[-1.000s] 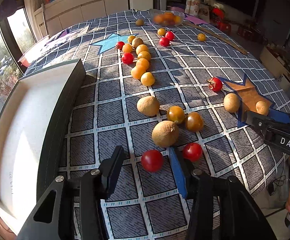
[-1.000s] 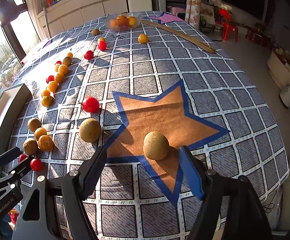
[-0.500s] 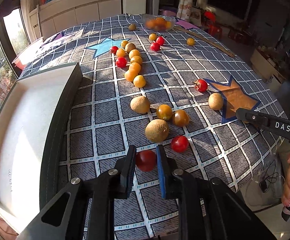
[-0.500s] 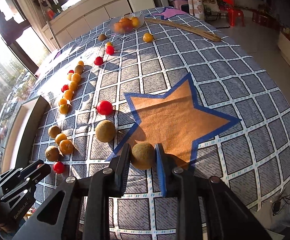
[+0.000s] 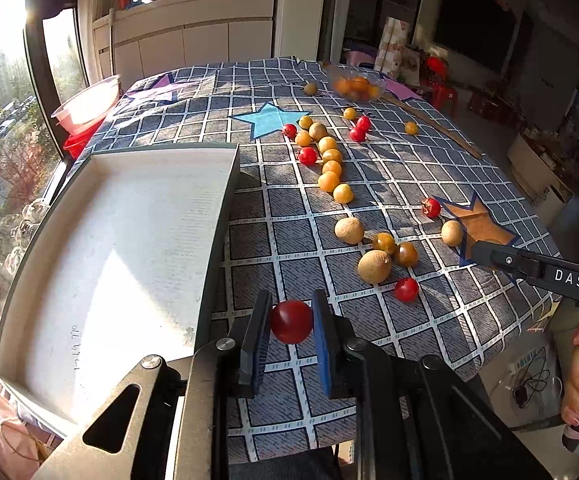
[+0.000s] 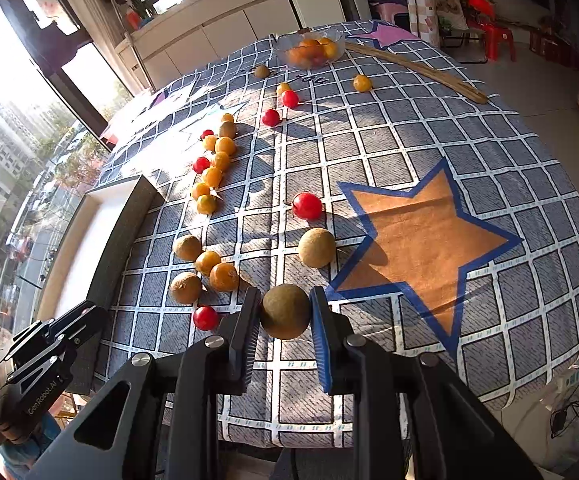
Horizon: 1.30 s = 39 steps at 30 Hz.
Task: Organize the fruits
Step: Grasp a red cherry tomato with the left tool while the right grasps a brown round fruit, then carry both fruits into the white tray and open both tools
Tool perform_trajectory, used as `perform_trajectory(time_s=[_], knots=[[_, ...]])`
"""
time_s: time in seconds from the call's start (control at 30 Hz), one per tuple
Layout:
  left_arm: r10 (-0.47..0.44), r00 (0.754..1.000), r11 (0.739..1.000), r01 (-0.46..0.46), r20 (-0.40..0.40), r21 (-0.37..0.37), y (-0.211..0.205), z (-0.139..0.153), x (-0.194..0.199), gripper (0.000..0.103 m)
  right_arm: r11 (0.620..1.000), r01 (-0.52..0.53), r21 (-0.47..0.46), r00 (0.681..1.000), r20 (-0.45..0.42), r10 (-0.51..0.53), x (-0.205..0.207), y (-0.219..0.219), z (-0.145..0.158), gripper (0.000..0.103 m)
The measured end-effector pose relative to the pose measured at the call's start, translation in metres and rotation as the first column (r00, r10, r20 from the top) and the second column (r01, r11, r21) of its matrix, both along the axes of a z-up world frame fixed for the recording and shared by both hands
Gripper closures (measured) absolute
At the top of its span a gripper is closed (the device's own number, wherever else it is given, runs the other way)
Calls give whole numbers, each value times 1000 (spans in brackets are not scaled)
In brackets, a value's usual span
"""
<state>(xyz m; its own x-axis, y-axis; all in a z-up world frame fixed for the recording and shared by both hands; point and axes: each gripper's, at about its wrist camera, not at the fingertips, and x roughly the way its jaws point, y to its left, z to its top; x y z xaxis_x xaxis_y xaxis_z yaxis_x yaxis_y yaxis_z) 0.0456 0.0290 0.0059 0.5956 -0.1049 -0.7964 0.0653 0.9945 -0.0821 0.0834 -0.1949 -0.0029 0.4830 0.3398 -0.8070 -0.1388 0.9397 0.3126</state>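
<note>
I have 2 fruits in hand: my left gripper (image 5: 289, 330) is clamped on a red tomato (image 5: 291, 321), near the tray's right wall, and my right gripper (image 6: 283, 320) is clamped on a brown kiwi (image 6: 285, 317). The white tray (image 5: 129, 240) looks bare (so sorting has hardly begun). Most fruit lies scattered across the checked cloth (image 5: 369, 184).

1. The left wrist view looks steeply down along its gripper (image 5: 291, 322), close over the table's near edge beside the white tray (image 5: 109, 264).
2. The right wrist view looks likewise downward, near the orange star (image 6: 425, 248).
3. Both share the scattered fruit line and the glass bowl (image 6: 309, 50).
</note>
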Motion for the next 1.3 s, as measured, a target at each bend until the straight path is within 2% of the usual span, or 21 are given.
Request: perform_trajectory(time_s=[0.27,0.5,0.63,0.9,1.03,1.17,1.23,1.3], knots=[[127,992,991,-128,15,49,60,3,-9,81,992,-124,9,992,8,124,-2,71,12,76],[269,963,959,-269,11,91,123,-9,-14,81,967,-255,10,967,4,255,-2,149,16,76],[327,945,941,-324,-21,94,152,-21,-15,81,946,-323,11,946,-14,323,4,194,12,76],[363,929,930,-356,-74,95,167,-42,-12,81,912,-403,-74,914,-71,399,19,257,-12,76],[361,930,930,-352,-71,108,167,-44,-11,81,906,-410,-110,910,-114,398,28,268,-31,76],[351,934,932,-342,-65,122,163,-43,-12,81,894,-419,-160,908,-104,407,28,277,-33,76],[349,935,932,-339,-63,129,162,-43,-11,81,889,-429,-162,903,-104,416,28,279,-32,71],[349,935,932,-339,-65,130,162,-43,-10,80,893,-427,-143,903,-110,415,30,279,-30,53]])
